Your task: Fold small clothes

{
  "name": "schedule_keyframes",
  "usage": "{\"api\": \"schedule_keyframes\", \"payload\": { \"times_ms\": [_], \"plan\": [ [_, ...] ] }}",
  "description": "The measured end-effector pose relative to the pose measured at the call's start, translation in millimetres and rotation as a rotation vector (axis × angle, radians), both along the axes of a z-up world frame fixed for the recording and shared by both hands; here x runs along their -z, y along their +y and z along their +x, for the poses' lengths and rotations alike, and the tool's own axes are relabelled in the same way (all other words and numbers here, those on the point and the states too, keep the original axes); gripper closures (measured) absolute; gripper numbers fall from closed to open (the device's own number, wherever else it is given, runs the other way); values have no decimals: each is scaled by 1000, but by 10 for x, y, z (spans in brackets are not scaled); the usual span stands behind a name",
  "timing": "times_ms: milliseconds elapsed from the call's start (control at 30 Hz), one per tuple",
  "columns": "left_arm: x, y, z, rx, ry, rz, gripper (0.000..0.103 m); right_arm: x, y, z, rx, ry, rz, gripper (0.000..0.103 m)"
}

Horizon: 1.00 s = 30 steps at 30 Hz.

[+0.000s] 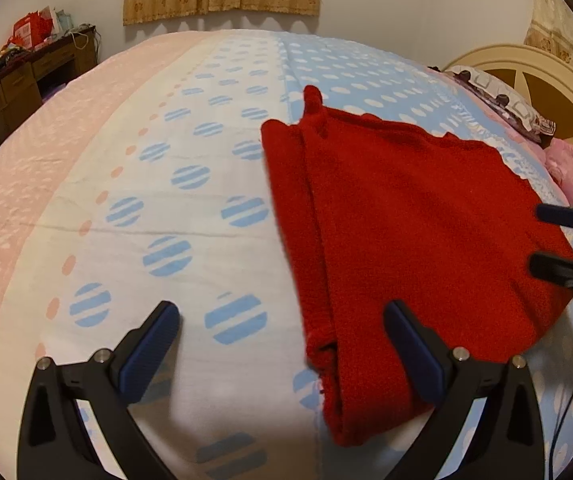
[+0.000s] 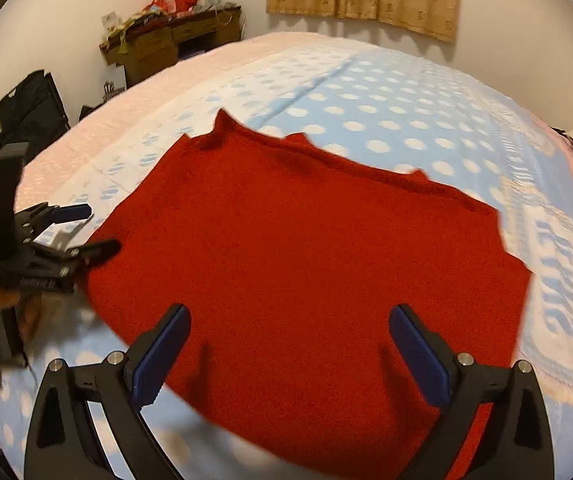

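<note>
A red knitted garment (image 1: 406,220) lies flat on the bed, its left side folded over into a double layer. My left gripper (image 1: 282,316) stands open above the garment's near left edge, with one finger over the sheet and the other over red cloth, holding nothing. In the right wrist view the same garment (image 2: 306,248) fills the middle, and my right gripper (image 2: 290,320) is open just above its near part, empty. The left gripper (image 2: 90,228) shows at that view's left edge, held by a hand. The right gripper (image 1: 554,240) shows at the left wrist view's right edge.
The bed is covered by a dotted blue and white sheet (image 1: 190,216) with a pink band (image 1: 26,184) on its far side. Pillows (image 1: 502,100) and a cream headboard (image 1: 546,80) lie to the right. A cluttered wooden desk (image 2: 174,40) stands beyond the bed, and a black bag (image 2: 30,108) beside it.
</note>
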State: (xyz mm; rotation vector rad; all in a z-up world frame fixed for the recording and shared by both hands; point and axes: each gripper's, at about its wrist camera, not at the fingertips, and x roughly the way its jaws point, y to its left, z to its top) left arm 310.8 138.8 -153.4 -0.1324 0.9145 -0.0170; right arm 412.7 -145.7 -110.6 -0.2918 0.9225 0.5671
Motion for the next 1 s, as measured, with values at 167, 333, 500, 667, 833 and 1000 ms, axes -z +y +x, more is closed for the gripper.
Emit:
{"api": "schedule_keyframes", "payload": {
  "times_ms": [167, 333, 500, 667, 833, 1000],
  "plan": [
    [20, 33, 9, 2, 3, -29, 0, 381, 113, 72, 22, 64, -10, 2],
    [21, 21, 7, 3, 0, -28, 0, 406, 28, 12, 29, 39, 31, 2],
    [-11, 80, -4, -6, -5, -63, 0, 421, 14, -23, 31, 27, 33, 2],
    [-145, 274, -161, -73, -61, -98, 0, 346, -7, -28, 57, 29, 21, 2],
    [-31, 135, -126, -15, -10, -40, 0, 338, -112, -129, 59, 15, 13, 2],
    [38, 121, -29, -11, 27, -34, 0, 388, -176, -109, 59, 30, 19, 2]
  ]
}}
